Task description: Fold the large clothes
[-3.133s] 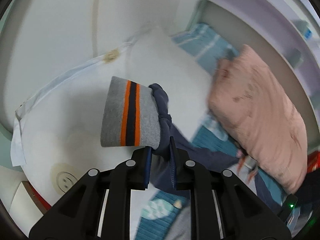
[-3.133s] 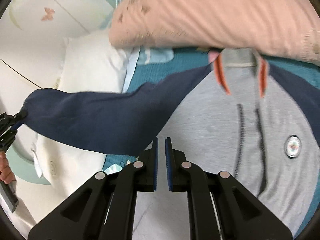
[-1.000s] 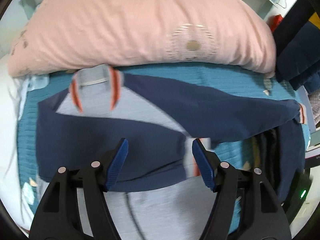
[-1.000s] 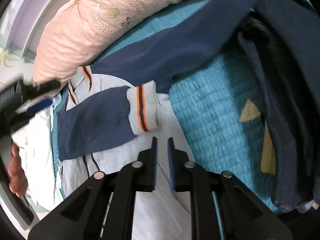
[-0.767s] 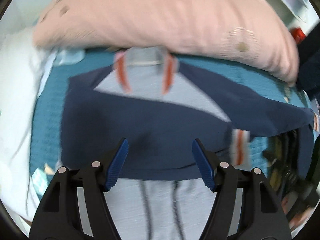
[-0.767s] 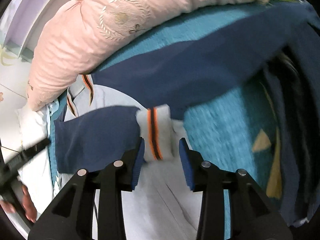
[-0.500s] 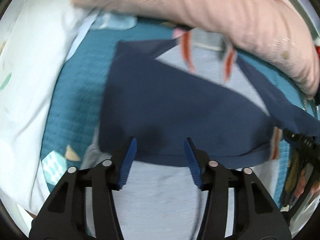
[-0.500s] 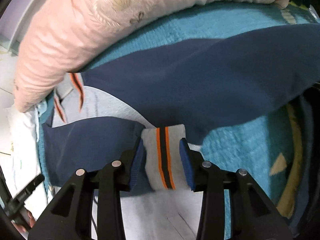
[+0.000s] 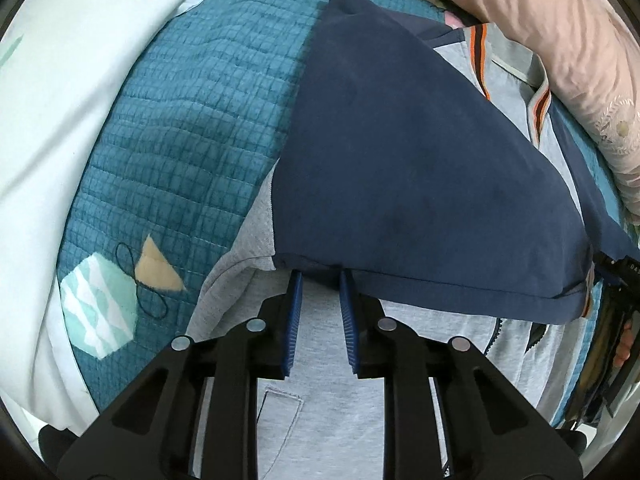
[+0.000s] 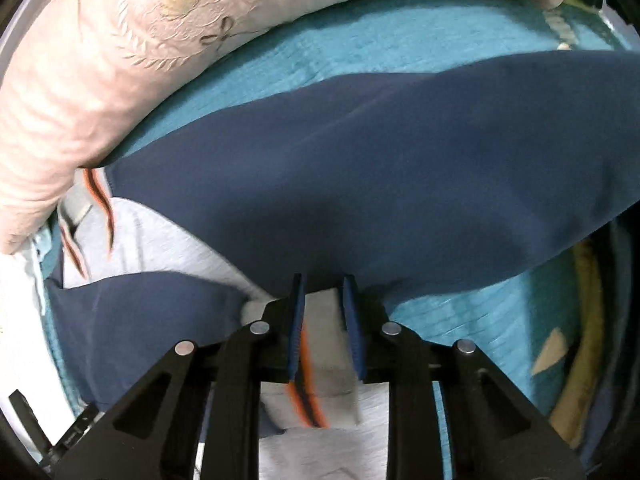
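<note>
Hiding the cuff [image 10: 320, 360], right gripper [image 10: 323, 280] straddles it.

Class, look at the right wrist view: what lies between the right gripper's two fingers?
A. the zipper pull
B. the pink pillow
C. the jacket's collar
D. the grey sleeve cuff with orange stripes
D: the grey cuff with orange stripes sits in the gap between the blue pads of the right gripper, whose jaws are still apart.

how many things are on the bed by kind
sweatshirt: 1
pink pillow: 1
white pillow: 1
teal quilt: 1
grippers: 2, left gripper, right gripper
total: 6
</note>
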A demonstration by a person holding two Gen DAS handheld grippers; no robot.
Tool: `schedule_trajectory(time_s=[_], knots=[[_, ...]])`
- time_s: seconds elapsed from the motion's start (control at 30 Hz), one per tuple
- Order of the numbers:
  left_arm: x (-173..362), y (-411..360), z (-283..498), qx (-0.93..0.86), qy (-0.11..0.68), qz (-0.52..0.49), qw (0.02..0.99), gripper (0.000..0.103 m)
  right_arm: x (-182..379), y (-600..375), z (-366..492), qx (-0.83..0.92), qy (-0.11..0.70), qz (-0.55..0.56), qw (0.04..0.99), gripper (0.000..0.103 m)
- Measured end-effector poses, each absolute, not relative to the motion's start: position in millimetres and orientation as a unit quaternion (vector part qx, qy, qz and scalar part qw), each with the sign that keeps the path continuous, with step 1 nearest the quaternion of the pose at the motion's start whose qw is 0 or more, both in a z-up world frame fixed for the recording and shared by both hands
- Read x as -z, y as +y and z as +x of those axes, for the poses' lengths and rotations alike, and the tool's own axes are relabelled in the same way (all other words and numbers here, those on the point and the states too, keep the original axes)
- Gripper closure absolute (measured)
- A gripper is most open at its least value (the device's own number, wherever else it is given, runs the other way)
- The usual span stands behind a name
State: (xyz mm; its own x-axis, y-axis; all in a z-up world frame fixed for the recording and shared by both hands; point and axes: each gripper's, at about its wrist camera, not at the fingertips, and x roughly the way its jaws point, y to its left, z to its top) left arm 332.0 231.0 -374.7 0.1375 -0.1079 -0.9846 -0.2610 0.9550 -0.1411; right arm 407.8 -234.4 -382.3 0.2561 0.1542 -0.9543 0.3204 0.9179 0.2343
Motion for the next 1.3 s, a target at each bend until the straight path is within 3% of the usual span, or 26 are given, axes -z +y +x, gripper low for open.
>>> schedule_trajectory(time_s=[0.23,0.3,0.33,0.37,0.73,0.9,1.07,1.3], knots=[[376,232,333,-0.051,0.652,-0.150,0.742,0.084,404,-244,414,0.040,0.625,0.233,0.744,0.082],[376,234,332,-0.051,0.652,-0.150,0.742,0.084,405,-247,415,0.038,0.626,0.237,0.742,0.086],[376,234,331,-0.051,0.651,-0.150,0.742,0.084,405,-250,415,0.038,0.626,0.244,0.740,0.096],[376,234,331,-0.051,0.651,-0.150,0.742,0.084,403,-253,414,0.042,0.623,0.247,0.741,0.098],[379,234,326,-0.053,0.650,-0.154,0.742,0.084,318,-246,420,0.002,0.562,0.228,0.795,0.099],[380,232,325,-0.057,0.652,-0.158,0.740,0.084,359,-236,432,0.074,0.622,0.136,0.768,0.100],[384,235,328,-0.055,0.655,-0.157,0.737,0.084,391,-250,416,0.100,0.650,0.133,0.742,0.099],[378,232,329,-0.044,0.657,-0.155,0.736,0.083,353,-263,396,0.058,0.618,0.158,0.768,0.096]])
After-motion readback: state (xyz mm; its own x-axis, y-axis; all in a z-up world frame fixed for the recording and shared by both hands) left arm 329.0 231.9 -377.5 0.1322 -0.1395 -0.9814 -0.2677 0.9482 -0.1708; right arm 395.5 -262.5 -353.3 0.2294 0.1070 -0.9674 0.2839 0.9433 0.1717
